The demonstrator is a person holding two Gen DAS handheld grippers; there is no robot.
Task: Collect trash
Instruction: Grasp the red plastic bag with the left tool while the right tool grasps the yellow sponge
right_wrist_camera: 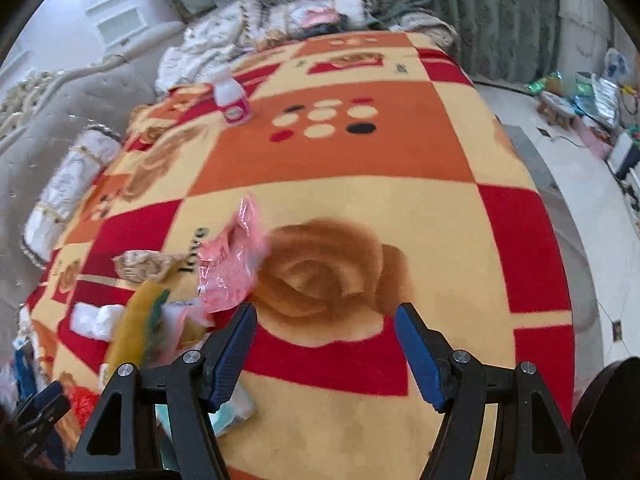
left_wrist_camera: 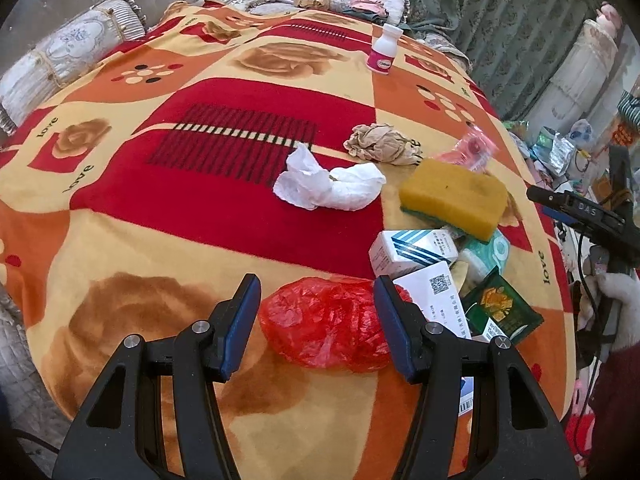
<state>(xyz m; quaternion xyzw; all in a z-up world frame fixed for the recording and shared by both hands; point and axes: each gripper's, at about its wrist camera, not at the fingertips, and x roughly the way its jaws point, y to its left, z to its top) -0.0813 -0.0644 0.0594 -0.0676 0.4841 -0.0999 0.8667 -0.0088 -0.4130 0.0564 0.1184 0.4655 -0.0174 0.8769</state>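
The red plastic bag (left_wrist_camera: 332, 324), crinkled and glossy, lies on the fleecy blanket (left_wrist_camera: 180, 208) at the frame's lower centre, between the parted fingers of the left hand-held gripper (left_wrist_camera: 316, 312), ungripped. Pinching a bunched fold should hold it best. The right hand-held gripper (right_wrist_camera: 326, 350) gapes empty.

1. You have a plush blanket (left_wrist_camera: 200, 208) patterned in red, orange and cream squares, with brown roses and dotted circles.
2. The crumpled plastic bag (left_wrist_camera: 328, 324) is bright red.
3. The rectangular sponge (left_wrist_camera: 454, 196) is yellow with a green underside.
4. The small plastic bottle (left_wrist_camera: 385, 49) is white with a pink label.
5. The crinkled wrapper (right_wrist_camera: 230, 264) is glossy pink.
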